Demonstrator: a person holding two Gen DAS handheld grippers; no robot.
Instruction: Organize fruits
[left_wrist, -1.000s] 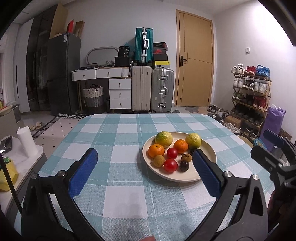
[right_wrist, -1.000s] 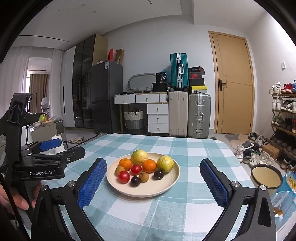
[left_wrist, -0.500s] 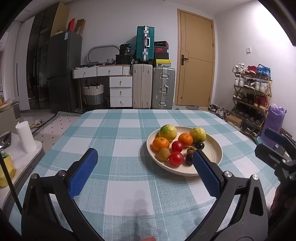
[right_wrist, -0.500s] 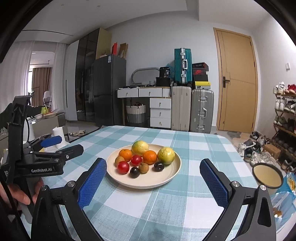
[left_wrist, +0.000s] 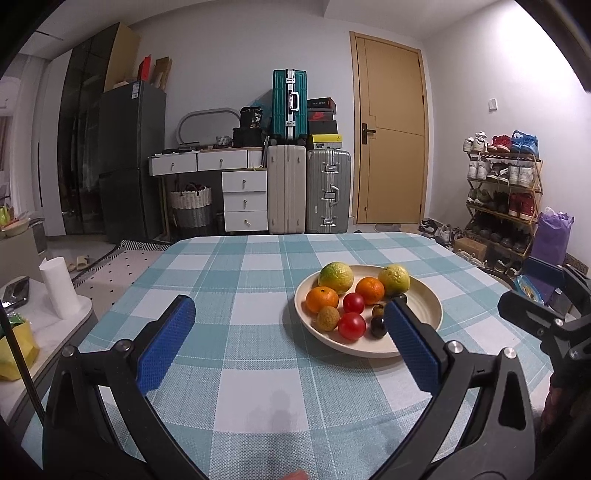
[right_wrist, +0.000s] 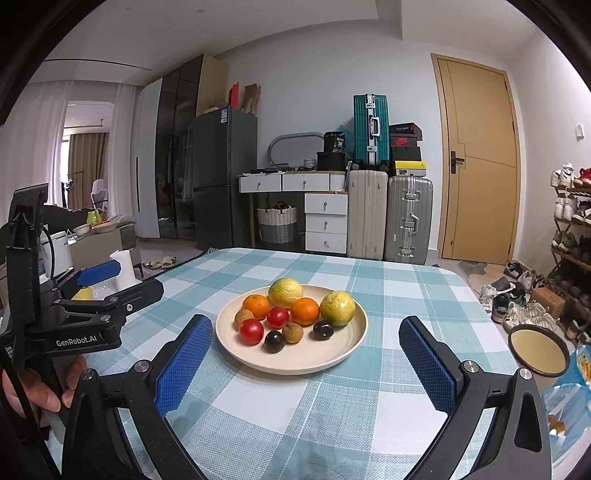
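Here the left gripper (left_wrist: 288, 334) and right gripper (right_wrist: 306, 350) both hung over the checked tablecloth (right_wrist: 399, 280) w/ jaws spread wide, nothing between the blue pads. The fruits sat together on a cream plate (right_wrist: 345, 354) near the table's middle: two yellow-green citrus, two oranges, two red tomatoes (right_wrist: 251, 331), two brownish lychees, two dark plums. An empty cream bowl (right_wrist: 538, 355) stood well apart, at the table's right edge.

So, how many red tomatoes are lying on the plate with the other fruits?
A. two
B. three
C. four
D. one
A: the right wrist view shows two red tomatoes on the plate, one tomato nearer the front and another tomato just behind it, between the two oranges.
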